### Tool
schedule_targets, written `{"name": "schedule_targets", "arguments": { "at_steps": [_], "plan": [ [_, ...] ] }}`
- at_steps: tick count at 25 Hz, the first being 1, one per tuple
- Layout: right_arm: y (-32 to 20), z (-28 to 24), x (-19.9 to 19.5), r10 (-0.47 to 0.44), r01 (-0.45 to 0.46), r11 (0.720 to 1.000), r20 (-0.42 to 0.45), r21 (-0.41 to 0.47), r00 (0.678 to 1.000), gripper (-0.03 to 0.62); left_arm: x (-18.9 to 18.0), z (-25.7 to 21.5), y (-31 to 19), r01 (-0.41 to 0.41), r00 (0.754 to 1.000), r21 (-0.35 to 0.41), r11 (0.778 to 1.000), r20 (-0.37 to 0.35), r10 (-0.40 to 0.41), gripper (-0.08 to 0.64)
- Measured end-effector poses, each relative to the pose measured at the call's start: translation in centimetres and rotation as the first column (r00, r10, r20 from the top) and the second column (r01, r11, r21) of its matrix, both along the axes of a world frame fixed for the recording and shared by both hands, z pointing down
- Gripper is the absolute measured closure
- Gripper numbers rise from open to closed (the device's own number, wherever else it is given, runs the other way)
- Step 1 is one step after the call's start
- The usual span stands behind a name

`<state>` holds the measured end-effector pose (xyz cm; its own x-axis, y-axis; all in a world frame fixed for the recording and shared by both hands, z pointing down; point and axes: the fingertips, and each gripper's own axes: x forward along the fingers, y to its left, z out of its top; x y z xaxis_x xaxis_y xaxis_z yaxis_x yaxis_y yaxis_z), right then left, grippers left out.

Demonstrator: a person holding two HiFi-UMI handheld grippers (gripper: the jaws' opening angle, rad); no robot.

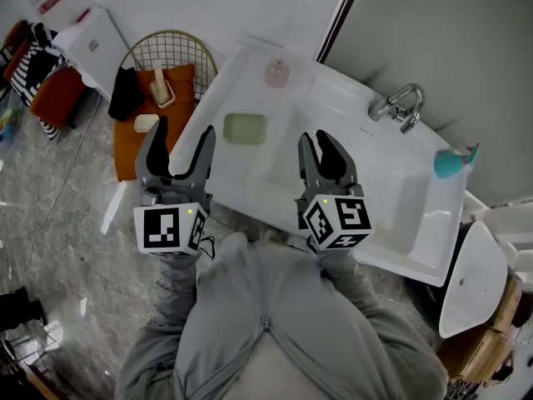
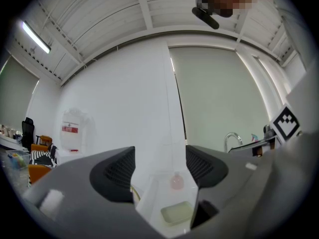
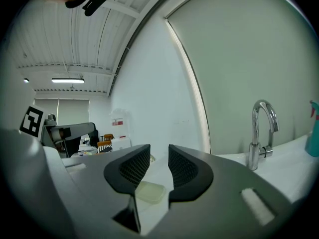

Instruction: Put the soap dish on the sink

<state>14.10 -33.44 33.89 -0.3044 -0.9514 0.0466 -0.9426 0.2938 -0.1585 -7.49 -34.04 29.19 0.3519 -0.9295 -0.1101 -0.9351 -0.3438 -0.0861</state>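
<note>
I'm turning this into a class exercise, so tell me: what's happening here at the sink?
A person holds a left gripper and a right gripper over the white sink. Both are empty with jaws apart, the right's only narrowly. The green soap dish already lies on the sink's ledge, untouched, just ahead of both grippers.

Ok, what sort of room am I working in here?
Probably a washroom, possibly a mock-up: a white sink with a tap, a green soap dish on its ledge, and a wire basket beside it.
</note>
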Motion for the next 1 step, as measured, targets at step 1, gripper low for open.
{"name": "schedule_targets", "arguments": {
  "at_steps": [1],
  "plan": [
    [-0.05, -0.04, -0.03, -0.001, 0.001, 1.0, 0.0, 0.0, 1.0, 0.48, 0.01, -0.03, -0.03, 0.0, 1.0, 0.0, 1.0, 0.0, 0.0, 0.215]
  ]
}}
